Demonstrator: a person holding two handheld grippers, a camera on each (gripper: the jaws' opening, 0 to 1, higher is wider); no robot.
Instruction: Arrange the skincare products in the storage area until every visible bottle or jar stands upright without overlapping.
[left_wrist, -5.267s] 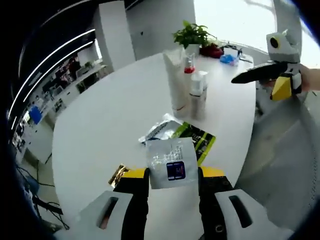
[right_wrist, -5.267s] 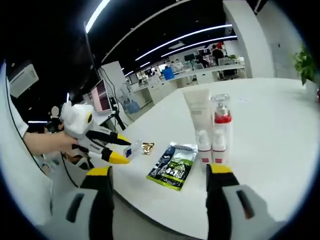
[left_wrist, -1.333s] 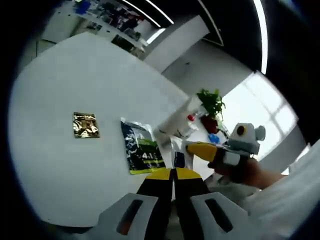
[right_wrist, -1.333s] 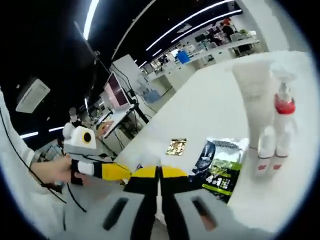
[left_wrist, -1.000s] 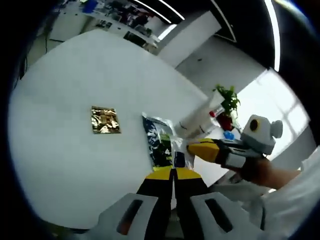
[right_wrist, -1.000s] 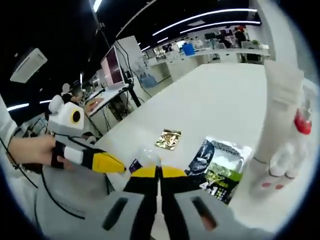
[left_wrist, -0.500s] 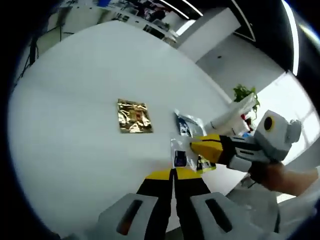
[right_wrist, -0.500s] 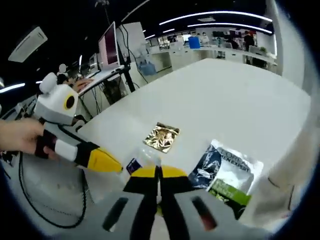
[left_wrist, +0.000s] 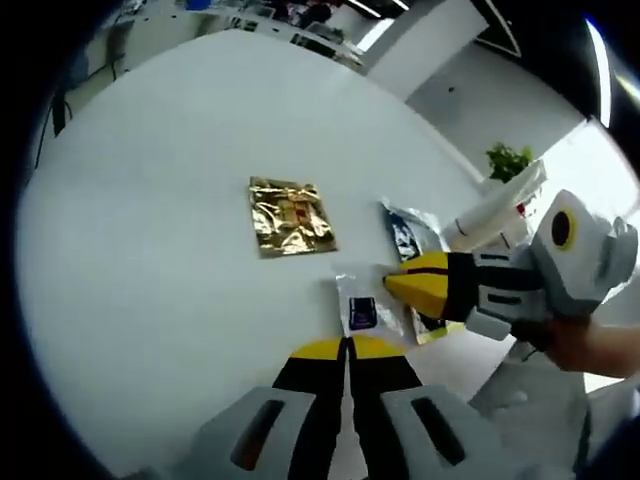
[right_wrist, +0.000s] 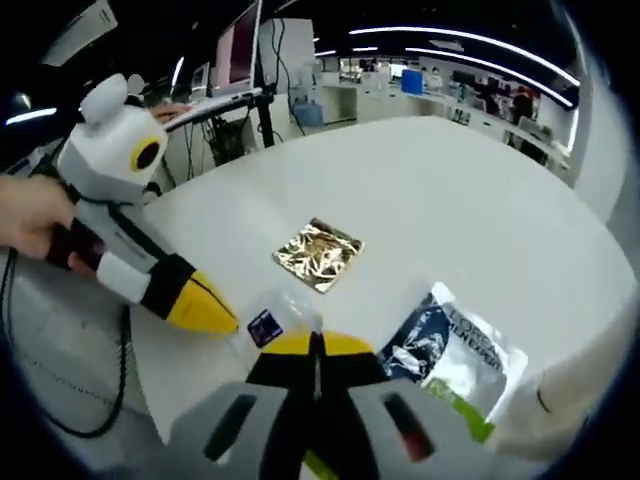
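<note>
both grippers (left_wrist: 347, 345) (right_wrist: 315, 342) pinch 1 clear sachet (left_wrist: 362, 303), apparently crumpled, blue label.

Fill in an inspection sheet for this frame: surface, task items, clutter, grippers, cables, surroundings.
Surface: white table, mostly bare.
Job's things: small clear sachet with a dark label, pinched by both grippers at the table's near edge; white tube at the far side, base hidden, red-capped item behind it.
Clutter: gold foil packet lying flat; dark and green pouch lying flat beside it, apart.
Grippers: left gripper shut on the sachet; right gripper shut on it too.
Cables: dark cable hanging below the table edge.
Surroundings: open office with desks, monitors, ceiling light strips; potted plant.
</note>
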